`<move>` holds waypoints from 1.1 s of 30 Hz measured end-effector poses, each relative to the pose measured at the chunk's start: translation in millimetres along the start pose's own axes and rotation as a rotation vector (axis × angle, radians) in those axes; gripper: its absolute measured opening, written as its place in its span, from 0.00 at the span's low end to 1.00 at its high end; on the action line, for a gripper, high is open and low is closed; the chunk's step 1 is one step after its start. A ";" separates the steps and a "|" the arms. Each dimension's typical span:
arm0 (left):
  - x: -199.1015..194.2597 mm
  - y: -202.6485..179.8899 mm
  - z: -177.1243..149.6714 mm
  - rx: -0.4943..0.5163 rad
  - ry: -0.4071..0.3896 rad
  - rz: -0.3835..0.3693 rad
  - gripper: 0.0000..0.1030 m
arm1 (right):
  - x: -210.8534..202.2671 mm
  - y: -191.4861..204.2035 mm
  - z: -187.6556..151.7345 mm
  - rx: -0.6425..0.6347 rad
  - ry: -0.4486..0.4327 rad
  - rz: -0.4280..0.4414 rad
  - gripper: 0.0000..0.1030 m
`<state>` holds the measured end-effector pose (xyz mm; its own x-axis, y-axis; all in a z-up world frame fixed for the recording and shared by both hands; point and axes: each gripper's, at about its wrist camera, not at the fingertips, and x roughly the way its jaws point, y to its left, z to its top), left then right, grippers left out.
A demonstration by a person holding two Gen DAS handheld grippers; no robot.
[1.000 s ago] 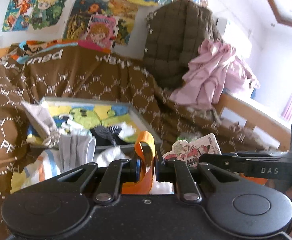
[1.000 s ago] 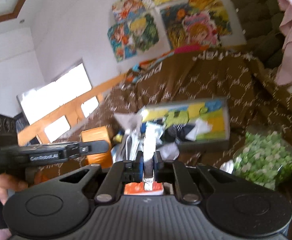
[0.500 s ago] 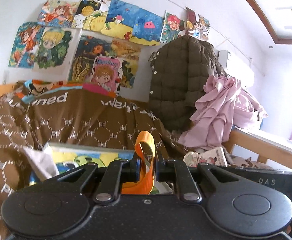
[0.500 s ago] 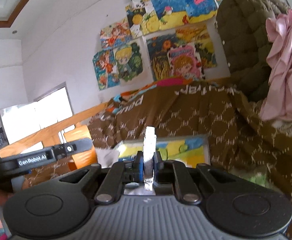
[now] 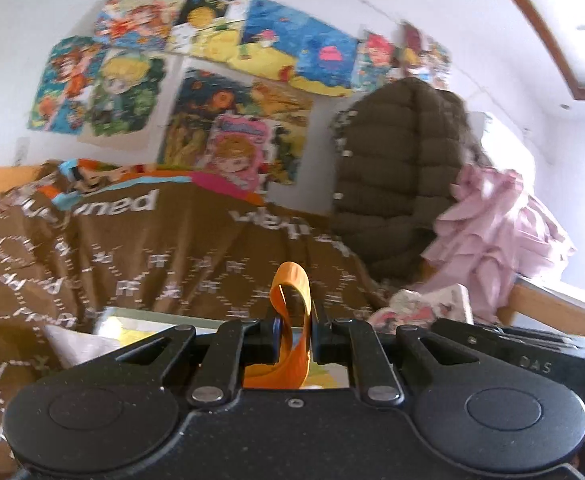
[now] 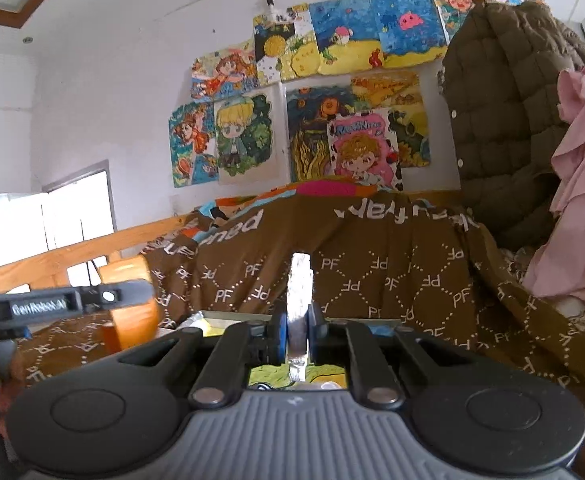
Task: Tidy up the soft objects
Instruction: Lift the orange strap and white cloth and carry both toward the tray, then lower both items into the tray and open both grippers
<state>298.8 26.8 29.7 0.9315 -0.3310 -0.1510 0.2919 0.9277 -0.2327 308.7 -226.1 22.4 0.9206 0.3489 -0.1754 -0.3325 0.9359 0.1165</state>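
Pinching an orange fabric loop [image 5: 292,308], left gripper [image 5: 293,340] lifts above the brown patterned quilt [image 5: 172,256]; right gripper [image 6: 299,338] clamps a white-grey cloth strip [image 6: 300,292], likely for sorting.

Cartoon posters [image 6: 312,92] above brown quilt [image 6: 372,276], hanging jacket [image 6: 504,120].

Both wrist views look nearly level across the brown quilt [image 5: 172,256] (close below) toward the postered wall [image 6: 132,92].
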 end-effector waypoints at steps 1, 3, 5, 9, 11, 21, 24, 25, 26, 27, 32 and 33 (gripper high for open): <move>3.6 11.2 1.6 -0.028 0.003 0.015 0.14 | 8.6 0.7 -1.5 -0.005 0.007 -0.008 0.11; 10.3 30.5 4.5 -0.081 0.015 0.030 0.14 | 22.8 2.5 -5.3 -0.009 0.027 -0.017 0.11; 19.1 47.3 5.2 -0.120 0.022 0.043 0.14 | 36.6 4.4 -9.1 0.000 0.042 -0.020 0.11; 33.4 68.9 -2.4 -0.164 0.050 0.032 0.14 | 62.2 15.6 -18.8 -0.043 0.082 -0.035 0.11; 41.4 77.4 -10.9 -0.185 0.075 0.034 0.14 | 74.4 21.7 -25.2 -0.057 0.107 -0.045 0.11; 66.4 111.6 -46.9 -0.331 0.142 0.010 0.15 | 103.8 50.4 -52.7 -0.140 0.206 -0.059 0.14; 70.4 114.7 -49.6 -0.351 0.161 0.012 0.16 | 105.3 49.6 -53.5 -0.101 0.230 -0.016 0.19; 71.8 115.3 -49.5 -0.357 0.170 0.008 0.18 | 105.5 49.0 -53.6 -0.087 0.237 -0.003 0.22; 74.0 115.4 -50.9 -0.362 0.186 0.003 0.18 | 106.2 47.9 -53.3 -0.074 0.246 0.009 0.22; 75.6 114.4 -52.2 -0.363 0.198 0.001 0.18 | 106.1 47.6 -53.3 -0.070 0.251 0.017 0.24; 82.2 104.2 -56.0 -0.326 0.244 -0.013 0.24 | 108.5 45.7 -53.1 -0.056 0.274 0.042 0.29; 83.0 102.9 -56.2 -0.322 0.249 -0.013 0.25 | 109.1 44.7 -53.4 -0.042 0.282 0.053 0.34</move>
<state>393.9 85.1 -60.8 0.8353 -0.4109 -0.3653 0.1836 0.8347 -0.5191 383.3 -143.6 -43.7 0.8102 0.3918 -0.4360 -0.3924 0.9151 0.0931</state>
